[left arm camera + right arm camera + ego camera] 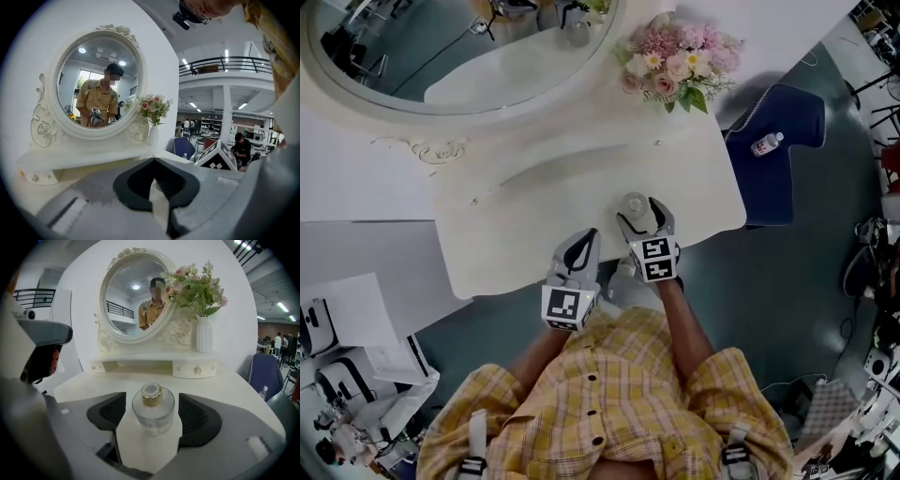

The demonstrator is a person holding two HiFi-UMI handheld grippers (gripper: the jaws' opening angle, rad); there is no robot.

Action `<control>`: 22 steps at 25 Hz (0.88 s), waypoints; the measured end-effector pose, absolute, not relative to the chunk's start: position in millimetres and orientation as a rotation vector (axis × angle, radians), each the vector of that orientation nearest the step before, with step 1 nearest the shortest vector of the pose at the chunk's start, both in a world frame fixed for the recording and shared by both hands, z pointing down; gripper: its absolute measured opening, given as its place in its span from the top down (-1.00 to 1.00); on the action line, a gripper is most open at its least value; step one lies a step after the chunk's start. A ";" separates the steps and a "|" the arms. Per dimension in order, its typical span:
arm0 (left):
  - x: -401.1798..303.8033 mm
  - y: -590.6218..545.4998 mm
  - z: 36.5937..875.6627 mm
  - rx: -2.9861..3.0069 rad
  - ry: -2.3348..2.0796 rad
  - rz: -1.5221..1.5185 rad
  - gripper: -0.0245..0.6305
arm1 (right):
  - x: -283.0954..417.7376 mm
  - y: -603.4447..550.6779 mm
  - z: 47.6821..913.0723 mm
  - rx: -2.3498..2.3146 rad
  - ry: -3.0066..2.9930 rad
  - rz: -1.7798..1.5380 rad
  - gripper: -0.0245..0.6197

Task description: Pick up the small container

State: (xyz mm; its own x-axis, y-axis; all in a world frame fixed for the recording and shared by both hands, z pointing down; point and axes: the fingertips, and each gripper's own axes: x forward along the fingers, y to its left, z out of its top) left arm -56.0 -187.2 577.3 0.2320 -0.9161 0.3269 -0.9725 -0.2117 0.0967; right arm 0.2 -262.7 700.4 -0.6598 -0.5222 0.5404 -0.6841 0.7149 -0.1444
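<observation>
The small container [635,206] is a clear round glass bottle [153,414] with a gold cap. It stands upright on the cream dressing table [534,216] near the front edge. My right gripper [643,221] [153,420] is open around it, with a dark pad on each side and a gap showing between each pad and the glass. My left gripper [578,247] [159,190] hovers at the table's front edge, left of the right one. Its jaws are together and hold nothing.
An oval mirror [459,47] stands at the back of the table, with a vase of pink flowers [675,61] to its right. A dark blue chair [773,141] with a small plastic bottle [766,143] on it sits right of the table. Clutter lies on the floor around.
</observation>
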 end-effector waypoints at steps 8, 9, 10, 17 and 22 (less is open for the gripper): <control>-64.3 -184.0 583.8 2.187 -1.787 0.297 0.93 | -8.3 -270.6 718.3 0.925 -2.423 0.490 -0.17; -66.0 -184.1 584.2 2.182 -1.790 0.297 0.93 | -9.8 -271.1 719.9 0.926 -2.421 0.495 -0.17; -67.4 -184.5 584.8 2.179 -1.793 0.297 0.93 | -11.5 -271.6 721.9 0.925 -2.420 0.498 -0.17; -67.6 -186.5 591.8 2.160 -1.786 0.292 0.93 | -18.6 -277.8 735.6 0.923 -2.395 0.493 -0.17; -72.5 -186.0 599.0 2.145 -1.786 0.308 0.93 | -22.5 -282.6 742.8 0.924 -2.379 0.497 -0.19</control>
